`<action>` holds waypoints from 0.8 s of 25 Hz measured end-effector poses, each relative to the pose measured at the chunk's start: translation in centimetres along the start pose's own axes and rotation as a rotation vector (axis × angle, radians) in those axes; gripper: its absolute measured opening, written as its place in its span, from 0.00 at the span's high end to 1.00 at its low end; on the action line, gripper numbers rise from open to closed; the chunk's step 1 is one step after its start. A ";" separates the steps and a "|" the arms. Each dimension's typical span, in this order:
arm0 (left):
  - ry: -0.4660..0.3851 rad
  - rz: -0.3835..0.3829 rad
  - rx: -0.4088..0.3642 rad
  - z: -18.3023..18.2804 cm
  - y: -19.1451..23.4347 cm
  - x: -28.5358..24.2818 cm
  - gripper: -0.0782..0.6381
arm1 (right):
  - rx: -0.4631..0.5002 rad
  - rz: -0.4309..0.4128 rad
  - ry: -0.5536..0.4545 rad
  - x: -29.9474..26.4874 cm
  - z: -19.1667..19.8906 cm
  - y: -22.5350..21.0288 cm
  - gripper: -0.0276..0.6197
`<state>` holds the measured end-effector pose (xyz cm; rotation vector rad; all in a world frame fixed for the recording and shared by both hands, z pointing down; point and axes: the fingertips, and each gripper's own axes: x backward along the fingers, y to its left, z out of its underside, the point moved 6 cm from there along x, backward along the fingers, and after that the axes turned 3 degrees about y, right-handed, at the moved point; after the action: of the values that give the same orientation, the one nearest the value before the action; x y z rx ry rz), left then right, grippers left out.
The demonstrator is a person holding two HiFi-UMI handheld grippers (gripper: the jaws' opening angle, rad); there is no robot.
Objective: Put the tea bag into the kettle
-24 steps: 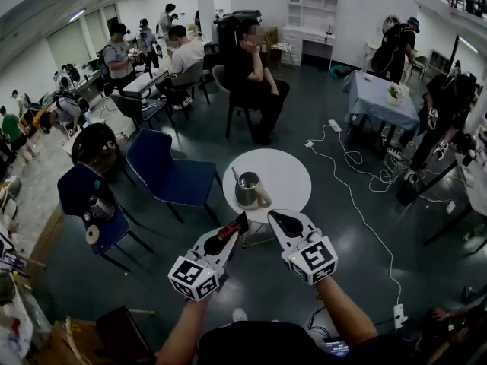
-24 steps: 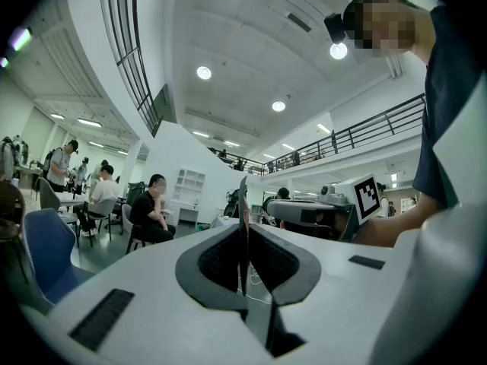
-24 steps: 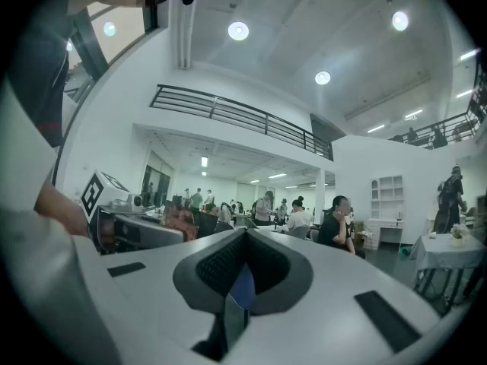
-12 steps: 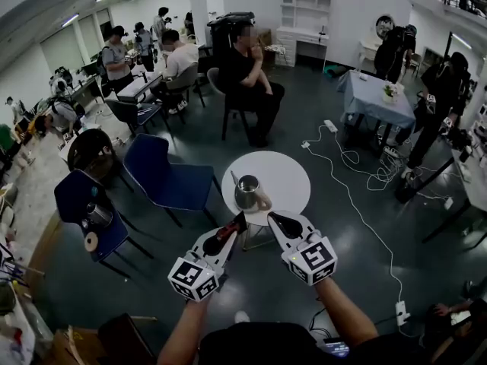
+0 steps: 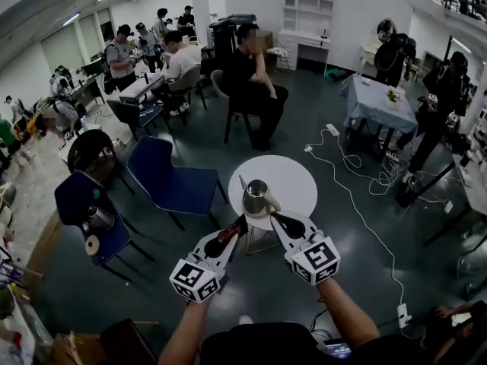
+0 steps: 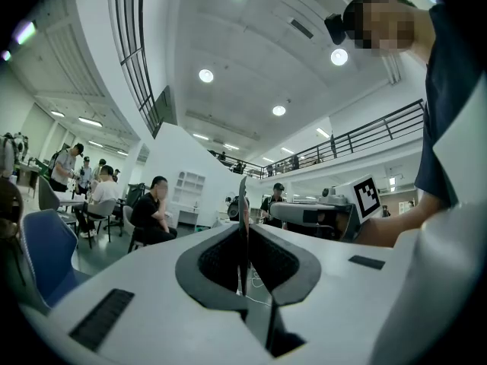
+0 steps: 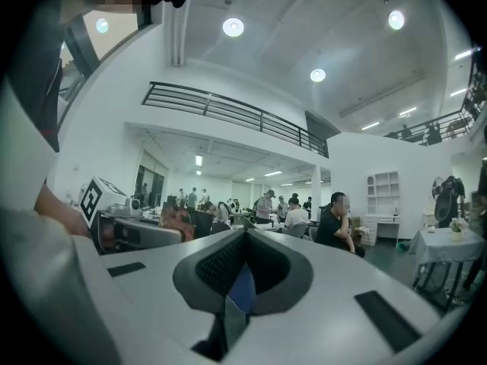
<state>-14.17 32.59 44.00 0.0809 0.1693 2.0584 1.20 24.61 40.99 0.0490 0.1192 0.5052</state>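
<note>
Head view: kettle (image 5: 257,198) sits on the round white table (image 5: 293,175), around 8 o'clock on the tabletop and dead 12 o'clock from both my hands. Nothing is touching it yet.
Left hand-held gripper (image 5: 237,226): clenched on a thin flat sliver. It looks reddish from above and shows edge-on in the left gripper view (image 6: 243,204). Pretty sure that's the tea bag (image 5: 221,242), so it's in my grip, short of the table at 6 o'clock from the kettle.
Right hand-held gripper (image 5: 278,220): jaws together in the right gripper view. There's a bluish patch low between the pads and I honestly can't tell what it is.
How the bag handles: my guess is featherweight, soft and floppy. It'll swing or fold if I move fast, and it could tear if I squeeze hard. Pinching the top edge so the body hangs free seems the way to go.
Kettle: looks like shiny steel, so probably stiff, slick and heavy enough to stay put. Handle points to about 4 o'clock, spout to 11.
Opening: looks open-topped from here, but I can't swear to it.
</note>
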 end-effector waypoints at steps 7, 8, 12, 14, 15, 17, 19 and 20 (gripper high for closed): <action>0.002 0.010 0.014 0.5 3.9 1.8 0.84 | -0.007 0.034 -0.001 -3.0 0.1 1.5 0.93; 0.002 0.015 0.015 0.5 4.1 1.9 0.84 | -0.008 0.038 0.002 -3.2 0.1 1.5 0.93; 0.002 0.026 0.025 0.3 5.3 1.9 0.84 | -0.012 0.057 0.013 -3.9 0.0 1.5 0.93; 0.003 0.031 0.032 0.5 5.8 1.9 0.84 | -0.013 0.065 0.018 -4.2 0.1 1.5 0.93; 0.003 0.034 0.036 0.7 5.9 1.9 0.84 | -0.012 0.069 0.021 -4.3 0.2 1.4 0.93; 0.005 0.037 0.043 0.8 6.1 1.8 0.84 | -0.013 0.075 0.026 -4.3 0.3 1.3 0.93; 0.008 0.038 0.051 1.1 6.3 1.8 0.84 | -0.012 0.080 0.030 -4.4 0.3 1.2 0.93; 0.009 0.039 0.055 1.3 6.5 1.8 0.84 | -0.011 0.083 0.030 -4.5 0.4 1.1 0.93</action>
<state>-20.51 31.22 46.31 0.1094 0.2311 2.0930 -3.19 23.33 41.97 0.0358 0.1444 0.5893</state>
